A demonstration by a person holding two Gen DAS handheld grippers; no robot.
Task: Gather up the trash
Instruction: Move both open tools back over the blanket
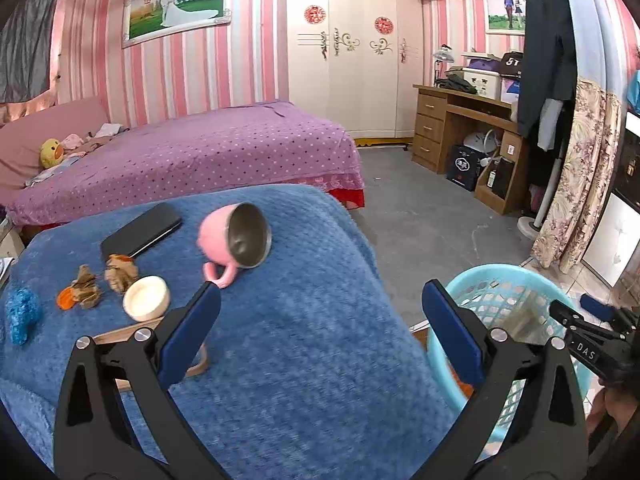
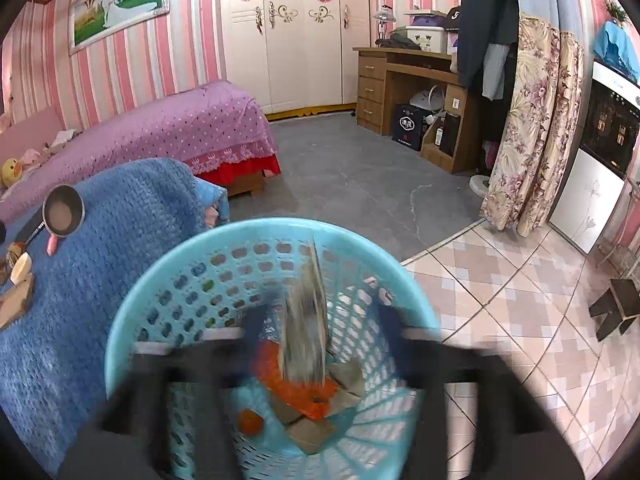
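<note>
A flat scrap of paper or card (image 2: 304, 320), blurred, stands on edge between the right gripper (image 2: 316, 332) fingers inside the light-blue perforated basket (image 2: 132, 304). The fingers stand apart on either side of it and do not appear to press it — it looks released and dropping, though the blur keeps that from being certain. Below it the basket already holds an orange wrapper (image 2: 296, 388), several brown cardboard pieces (image 2: 312, 432) and a small orange bit (image 2: 250, 420), so part of the collecting is done.

The left gripper (image 1: 320, 324) is spread wide and empty, hovering over the blue blanket-covered surface (image 1: 300, 360), with the basket's rim to its right. What looks left to gather lies at the far left of that surface: two crumpled brown scraps (image 1: 120, 272) (image 1: 86, 286), one with an orange piece (image 1: 64, 298) touching it, just beside a round cream-coloured lid (image 1: 146, 298). A fuzzy blue object (image 1: 22, 312) sits further left; whether it counts as trash is unclear. A tipped pink mug (image 1: 230, 240) with a metal inside and a black phone (image 1: 142, 232) lie farther back and likely stay.

My judgement: the task is roughly midway — the left side's scraps remain. Beyond, a purple dotted bed (image 1: 220, 140) stands well apart.
</note>
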